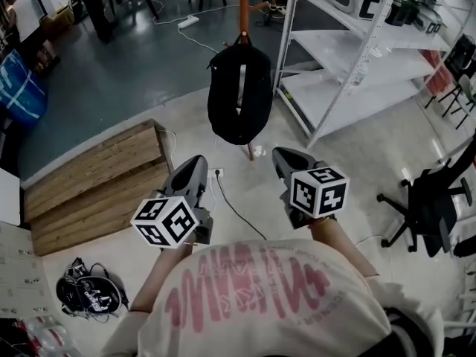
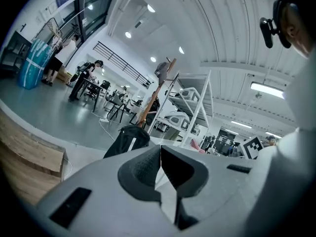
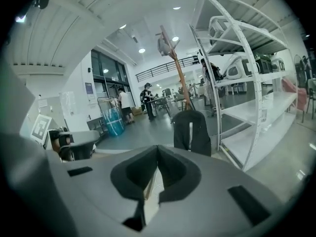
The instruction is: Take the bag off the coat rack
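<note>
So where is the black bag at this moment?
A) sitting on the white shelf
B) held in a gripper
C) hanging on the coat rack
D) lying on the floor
C: the bag hangs by its top loop from the coat rack.

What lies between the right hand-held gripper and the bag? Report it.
Head view: only pale floor and the coat rack's foot separate right hand-held gripper from bag.
</note>
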Available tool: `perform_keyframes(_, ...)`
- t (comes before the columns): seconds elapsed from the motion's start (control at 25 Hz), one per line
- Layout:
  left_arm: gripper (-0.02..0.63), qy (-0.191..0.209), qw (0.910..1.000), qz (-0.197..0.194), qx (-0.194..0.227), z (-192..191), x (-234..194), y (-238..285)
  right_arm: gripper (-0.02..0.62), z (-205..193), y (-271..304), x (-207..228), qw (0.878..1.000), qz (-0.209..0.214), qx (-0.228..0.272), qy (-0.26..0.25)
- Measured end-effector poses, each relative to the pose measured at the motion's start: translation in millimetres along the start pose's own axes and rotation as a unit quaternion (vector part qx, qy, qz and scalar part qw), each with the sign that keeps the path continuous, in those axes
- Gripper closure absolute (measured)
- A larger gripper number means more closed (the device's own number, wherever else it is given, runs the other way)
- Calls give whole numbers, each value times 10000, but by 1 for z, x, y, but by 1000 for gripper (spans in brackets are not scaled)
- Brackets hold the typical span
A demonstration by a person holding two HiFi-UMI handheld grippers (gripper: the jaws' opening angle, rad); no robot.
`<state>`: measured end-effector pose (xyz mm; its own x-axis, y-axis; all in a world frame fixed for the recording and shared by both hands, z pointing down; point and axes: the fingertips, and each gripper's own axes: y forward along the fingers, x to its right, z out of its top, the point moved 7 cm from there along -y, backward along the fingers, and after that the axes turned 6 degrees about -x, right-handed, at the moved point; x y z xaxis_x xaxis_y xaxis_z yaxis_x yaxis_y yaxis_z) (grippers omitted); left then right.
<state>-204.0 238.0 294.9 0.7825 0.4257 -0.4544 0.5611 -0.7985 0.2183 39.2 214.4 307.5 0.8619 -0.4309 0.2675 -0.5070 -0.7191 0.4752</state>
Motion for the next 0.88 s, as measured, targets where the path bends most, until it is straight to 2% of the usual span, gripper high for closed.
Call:
perform_keyframes(0.28, 601, -60, 9998, -111, -124, 15, -34, 25, 589, 7, 33, 4, 9997, -199, -71, 128)
perform_keyframes(0.6, 601, -354, 9981, -217, -460, -4, -53, 40, 589, -10, 53, 19, 9976, -355, -472, 351)
perform_keyframes(0.88, 601, -526, 9972, 14, -528, -16, -69, 57, 589, -14, 78, 36, 9973, -264, -551, 401)
